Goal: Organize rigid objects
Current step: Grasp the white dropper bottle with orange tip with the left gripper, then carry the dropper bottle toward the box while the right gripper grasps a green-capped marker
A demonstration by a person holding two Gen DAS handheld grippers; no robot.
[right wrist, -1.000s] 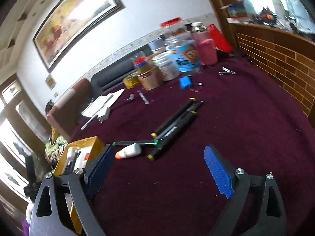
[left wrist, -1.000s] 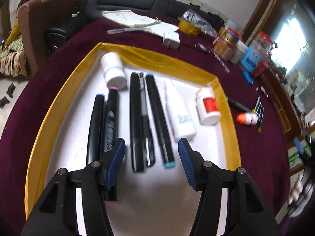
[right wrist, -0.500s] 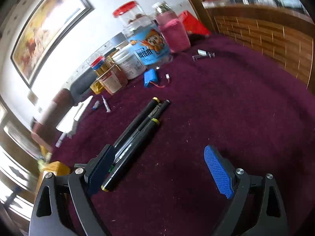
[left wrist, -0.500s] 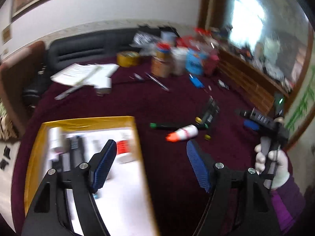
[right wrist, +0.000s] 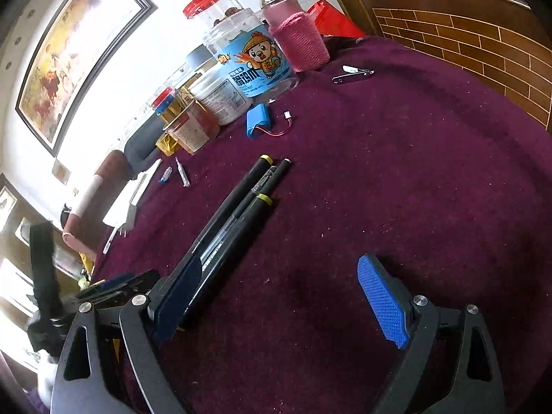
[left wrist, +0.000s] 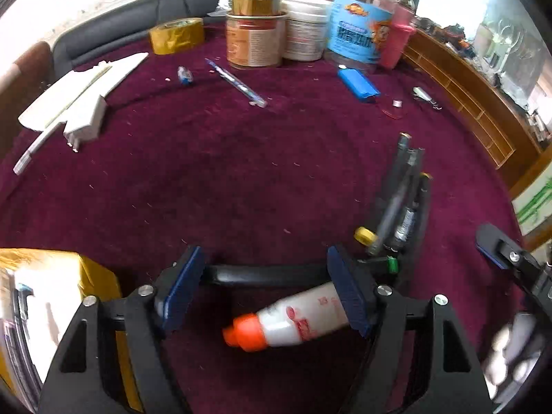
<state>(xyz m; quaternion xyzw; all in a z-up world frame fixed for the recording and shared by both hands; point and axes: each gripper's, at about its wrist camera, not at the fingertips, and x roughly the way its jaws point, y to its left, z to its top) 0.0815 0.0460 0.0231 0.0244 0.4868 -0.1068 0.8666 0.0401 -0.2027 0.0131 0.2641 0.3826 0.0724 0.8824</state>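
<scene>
My left gripper (left wrist: 264, 289) is open low over the maroon cloth. A white glue bottle (left wrist: 296, 321) with an orange cap lies on its side between the jaws, its rear end against the right finger. A black marker with a green cap (left wrist: 276, 274) lies crosswise just beyond it. The yellow-rimmed tray (left wrist: 96, 276) sits at the lower left. My right gripper (right wrist: 281, 296) is open; three black markers (right wrist: 241, 214) lie side by side, their near ends by its left finger (right wrist: 179, 293). The same markers (left wrist: 403, 207) show in the left wrist view.
Jars and tubs (left wrist: 303, 31), a yellow tape roll (left wrist: 176, 36), a blue battery pack (left wrist: 357, 82), a white plug (left wrist: 84, 120) and a clear pen (left wrist: 238, 82) crowd the far side. A nail clipper (right wrist: 352, 75) lies near the brick ledge. A gloved hand (left wrist: 510, 362) is at right.
My left gripper swung right from over the tray to the glue bottle and its jaws widened. My right gripper dropped closer to the three black markers, then held still.
</scene>
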